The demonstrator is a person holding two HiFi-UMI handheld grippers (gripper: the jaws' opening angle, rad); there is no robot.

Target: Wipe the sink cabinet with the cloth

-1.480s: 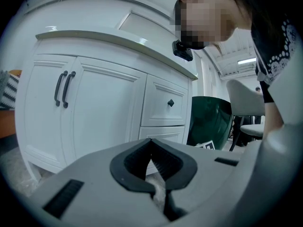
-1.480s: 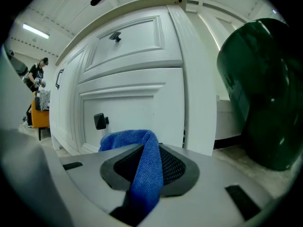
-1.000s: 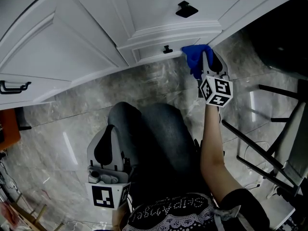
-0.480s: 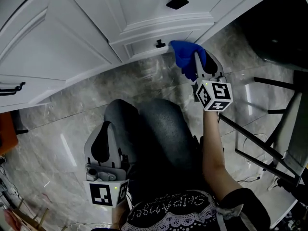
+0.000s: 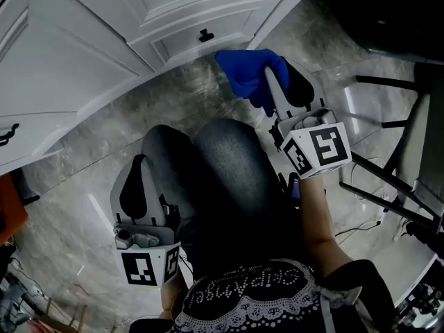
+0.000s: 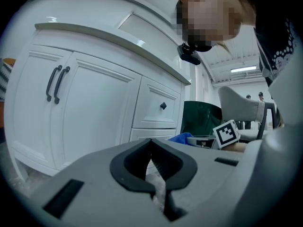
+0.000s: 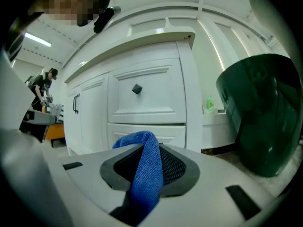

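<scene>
- While the right gripper (image 5: 281, 82) hangs just in front of the white panelled sink cabinet (image 5: 83, 40), its grey moulded jaws are clamped on a blue microfibre cloth (image 7: 147, 164), whose fine looped weave bulges up in a fold between the ribbed black pads
- Seen from the head view, the cloth bunches ahead of the jaw tips, near the lowest drawer front but apart from it, over the floor
- The left gripper (image 6: 152, 162) has its jaws closed tip to tip with nothing between them; it is held by the person's dark-trousered knees (image 5: 222, 179), well apart from the cabinet
- The cabinet is smooth and painted, with raised frame mouldings, a curved front under an overhanging top edge, a small dark square knob (image 5: 205, 35) on a drawer and paired dark curved bar handles (image 6: 57, 83) on the doors
- The grey marbled floor (image 5: 83, 165) is glossy and throws back streaks of light
- A dark green rounded bin (image 7: 260, 112) stands to the right of the cabinet, and a black metal frame (image 5: 388, 179) crosses the floor on the person's right
</scene>
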